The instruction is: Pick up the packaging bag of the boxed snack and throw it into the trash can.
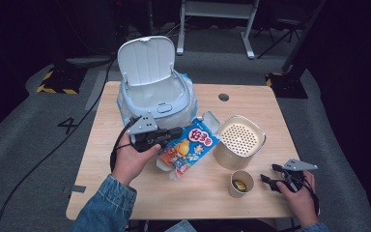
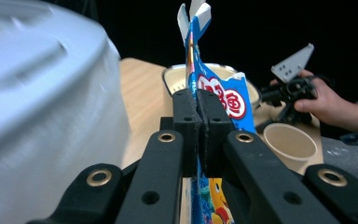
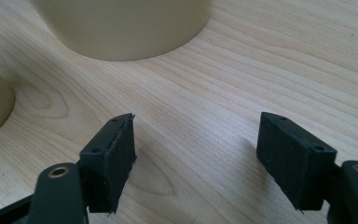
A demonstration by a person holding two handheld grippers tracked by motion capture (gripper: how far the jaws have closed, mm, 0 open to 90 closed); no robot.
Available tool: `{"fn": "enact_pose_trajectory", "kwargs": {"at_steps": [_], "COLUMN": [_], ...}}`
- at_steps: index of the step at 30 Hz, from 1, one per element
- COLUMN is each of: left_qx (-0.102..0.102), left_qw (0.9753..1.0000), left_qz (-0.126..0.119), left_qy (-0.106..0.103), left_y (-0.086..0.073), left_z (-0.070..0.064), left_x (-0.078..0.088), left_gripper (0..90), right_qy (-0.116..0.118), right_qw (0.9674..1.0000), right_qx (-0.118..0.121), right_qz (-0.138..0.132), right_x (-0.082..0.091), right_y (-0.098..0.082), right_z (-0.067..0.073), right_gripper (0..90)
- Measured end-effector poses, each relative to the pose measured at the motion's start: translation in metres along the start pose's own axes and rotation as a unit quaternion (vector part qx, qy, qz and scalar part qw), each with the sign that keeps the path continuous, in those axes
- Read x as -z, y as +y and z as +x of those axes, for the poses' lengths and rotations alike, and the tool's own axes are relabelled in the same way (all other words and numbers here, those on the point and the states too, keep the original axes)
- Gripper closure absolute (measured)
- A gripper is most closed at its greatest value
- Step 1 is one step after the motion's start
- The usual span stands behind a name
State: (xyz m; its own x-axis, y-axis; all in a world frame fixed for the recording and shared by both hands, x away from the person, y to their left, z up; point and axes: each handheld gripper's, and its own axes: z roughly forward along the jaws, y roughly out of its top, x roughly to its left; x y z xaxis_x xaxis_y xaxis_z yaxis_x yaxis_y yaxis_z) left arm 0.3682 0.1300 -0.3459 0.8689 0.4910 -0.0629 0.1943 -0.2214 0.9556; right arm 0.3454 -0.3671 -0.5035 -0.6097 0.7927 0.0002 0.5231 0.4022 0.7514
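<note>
A blue snack bag (image 1: 191, 145) with cartoon print hangs tilted above the table's middle, its torn top pointing to the back. My left gripper (image 1: 176, 131) is shut on the bag's left edge. In the left gripper view the two pads (image 2: 186, 121) pinch the bag (image 2: 223, 98) edge-on, beside the white cooker (image 2: 42, 116). My right gripper (image 1: 266, 174) rests low at the front right, open, with bare wood between its pads (image 3: 116, 154). The right gripper (image 2: 291, 86) and the hand holding it also appear in the left gripper view.
The white cooker (image 1: 154, 92) with its lid raised stands at the back left of the wooden table (image 1: 125, 193). A cream pot (image 1: 240, 140) with a perforated insert sits right of the bag. A paper cup (image 1: 242, 183) with something yellow inside stands between the pot and my right gripper.
</note>
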Motion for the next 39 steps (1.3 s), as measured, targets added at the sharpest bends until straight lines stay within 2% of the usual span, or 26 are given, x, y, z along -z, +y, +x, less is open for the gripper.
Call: {"fn": "enact_pose_trajectory", "kwargs": {"at_steps": [1,11,15,21,25,32,37,39], "left_qx": [0.0,-0.006,-0.01,-0.019,-0.031,-0.03,-0.025,-0.025], "left_qw": [1.0,0.9991,0.9984,0.9978,0.9976,0.9972,0.9972,0.9969], "left_qz": [-0.008,-0.041,-0.049,-0.053,-0.042,-0.049,-0.058,-0.06], "left_qy": [0.0,0.012,0.026,0.035,0.045,0.048,0.04,0.043], "left_y": [0.006,0.026,0.034,0.05,0.058,0.07,0.081,0.085], "left_z": [0.001,0.004,0.005,0.003,0.004,0.012,0.021,0.025], "left_x": [0.003,0.016,0.022,0.028,0.029,0.033,0.037,0.039], "left_gripper": [87.4,87.5,87.5,87.5,87.5,87.5,87.5,87.5], "right_qy": [0.0,0.0,0.0,0.0,-0.001,-0.001,-0.002,-0.002], "right_qw": [1.0,1.0,1.0,1.0,1.0,1.0,1.0,1.0], "right_qx": [0.0,0.0,0.0,0.0,0.001,0.002,0.002,0.002], "right_qz": [0.0,0.0,0.0,0.0,0.001,0.001,0.001,0.001], "right_x": [0.0,0.0,0.0,0.0,-0.001,-0.001,-0.001,-0.001], "right_y": [0.0,0.0,0.0,0.0,0.001,0.001,0.001,0.001], "right_z": [0.0,0.0,0.0,0.0,0.0,-0.001,0.0,0.0], "right_gripper": [28.5,28.4,28.4,28.4,27.9,27.8,27.8,27.8]}}
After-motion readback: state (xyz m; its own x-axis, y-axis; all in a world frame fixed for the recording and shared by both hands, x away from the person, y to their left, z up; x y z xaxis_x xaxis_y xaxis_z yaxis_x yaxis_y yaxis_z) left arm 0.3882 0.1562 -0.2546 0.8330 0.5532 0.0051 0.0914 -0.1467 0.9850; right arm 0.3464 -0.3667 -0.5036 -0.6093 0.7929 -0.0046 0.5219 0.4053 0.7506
